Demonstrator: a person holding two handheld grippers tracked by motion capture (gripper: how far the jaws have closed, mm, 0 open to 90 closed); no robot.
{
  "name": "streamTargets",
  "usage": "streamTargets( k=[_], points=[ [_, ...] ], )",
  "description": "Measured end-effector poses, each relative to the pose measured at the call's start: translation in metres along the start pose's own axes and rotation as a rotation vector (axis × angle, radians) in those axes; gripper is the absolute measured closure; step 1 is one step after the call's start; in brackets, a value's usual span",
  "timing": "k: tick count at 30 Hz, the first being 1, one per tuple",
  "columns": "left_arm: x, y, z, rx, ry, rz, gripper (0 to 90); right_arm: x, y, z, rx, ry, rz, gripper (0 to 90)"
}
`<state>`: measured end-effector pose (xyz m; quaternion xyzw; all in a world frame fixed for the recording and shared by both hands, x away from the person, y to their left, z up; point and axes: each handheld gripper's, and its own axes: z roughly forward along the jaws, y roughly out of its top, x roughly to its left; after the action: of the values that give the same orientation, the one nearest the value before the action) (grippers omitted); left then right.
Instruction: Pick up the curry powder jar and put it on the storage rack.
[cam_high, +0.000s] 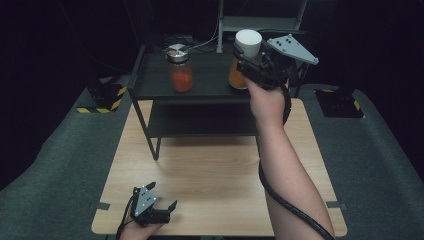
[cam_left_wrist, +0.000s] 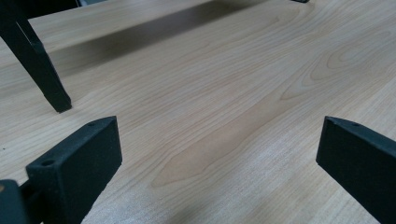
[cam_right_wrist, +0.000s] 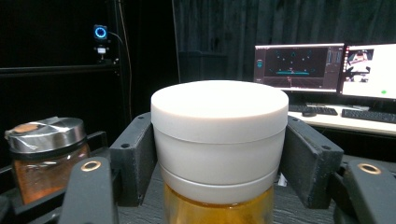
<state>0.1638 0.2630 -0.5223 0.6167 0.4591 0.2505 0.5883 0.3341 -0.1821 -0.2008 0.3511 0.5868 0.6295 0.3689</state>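
My right gripper (cam_right_wrist: 219, 154) clenches the white-lidded jar (cam_right_wrist: 219, 140) between both pads, over the black shelf (cam_high: 210, 82) at twelve o'clock. The lid is smooth, matte and round above amber glass. At nine o'clock from it stands a steel-capped jar (cam_high: 180, 70). My left gripper (cam_high: 157, 206) rests released on the woodgrain table (cam_high: 215, 180).

Dim, dark surroundings; overhead light brightens the table (cam_high: 210, 170) (soft shelf shadow), pictures slightly grainy.

Surface (cam_left_wrist: 224, 93): pale wood-grain laminate, smooth, slight sheen. White-lidded jar (cam_right_wrist: 219, 140): matt white plastic lid, clear amber glass or plastic body. Other jar (cam_high: 180, 70): shiny metal lid, clear body. Shelf (cam_high: 205, 82): matt black metal. Claw pads (cam_right_wrist: 135, 158): matt black plastic.
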Motion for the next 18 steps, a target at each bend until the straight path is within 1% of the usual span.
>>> streamTargets(
  k=[7, 10, 18],
  points=[
    [0.001, 0.0, -0.001, -0.001, -0.002, 0.0, 0.4, -0.002, -0.003, 0.006, 0.012, -0.005, 0.014, 33.2],
    [0.001, 0.0, -0.001, -0.003, -0.003, -0.006, 0.4, -0.002, -0.004, 0.008, 0.01, -0.007, 0.019, 33.2],
    [0.002, 0.0, -0.001, -0.003, -0.005, -0.004, 0.4, -0.003, -0.004, 0.012, 0.013, -0.001, 0.013, 33.1]
  ],
)
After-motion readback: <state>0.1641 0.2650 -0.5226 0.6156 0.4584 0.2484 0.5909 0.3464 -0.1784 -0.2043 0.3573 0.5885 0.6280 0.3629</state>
